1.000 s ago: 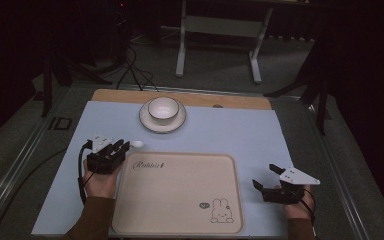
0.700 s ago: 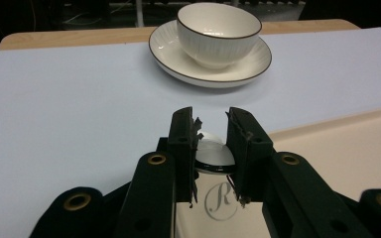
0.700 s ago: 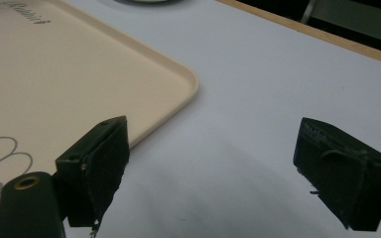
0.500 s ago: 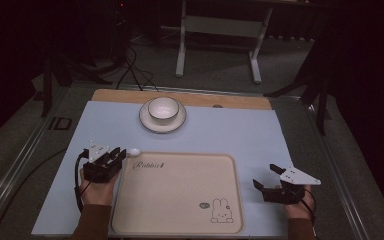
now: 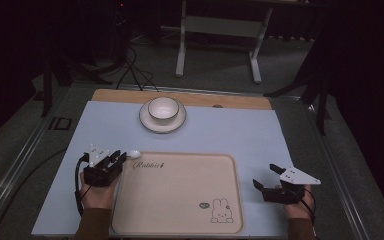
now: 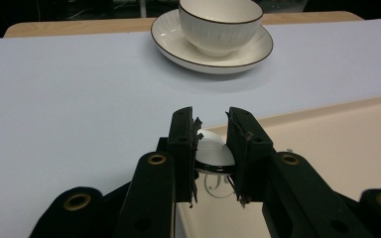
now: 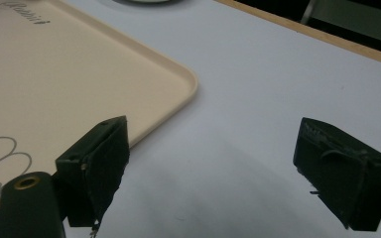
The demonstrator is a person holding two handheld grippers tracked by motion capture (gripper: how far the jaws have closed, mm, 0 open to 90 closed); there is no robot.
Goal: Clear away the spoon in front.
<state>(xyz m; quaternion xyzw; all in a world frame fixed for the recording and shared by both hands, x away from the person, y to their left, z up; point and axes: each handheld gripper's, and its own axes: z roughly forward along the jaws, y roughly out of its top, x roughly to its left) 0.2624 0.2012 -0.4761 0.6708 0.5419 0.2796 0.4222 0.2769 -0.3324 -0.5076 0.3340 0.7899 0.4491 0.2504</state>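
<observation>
1. The left gripper (image 6: 212, 130) has its two black jaws close together around a small white spoon (image 6: 213, 148). The jaws look like they pinch it.
2. The spoon sits at the top left corner of the tan tray (image 5: 180, 200). Its round end (image 5: 134, 154) pokes out past the jaws.
3. The right gripper (image 7: 218, 168) has its jaws wide apart and holds nothing. It waits over the blue mat (image 5: 240, 135), just beside the tray's right edge.
4. Farther off, a white cup (image 5: 163, 110) stands on a saucer (image 5: 146, 121) at the far side of the mat, well apart from both grippers.
5. The step in hand looks like picking up the spoon.
6. Next, the left gripper likely needs to keep its squeeze and lift the spoon straight up. The spoon is thin and smooth, so it could slip.
</observation>
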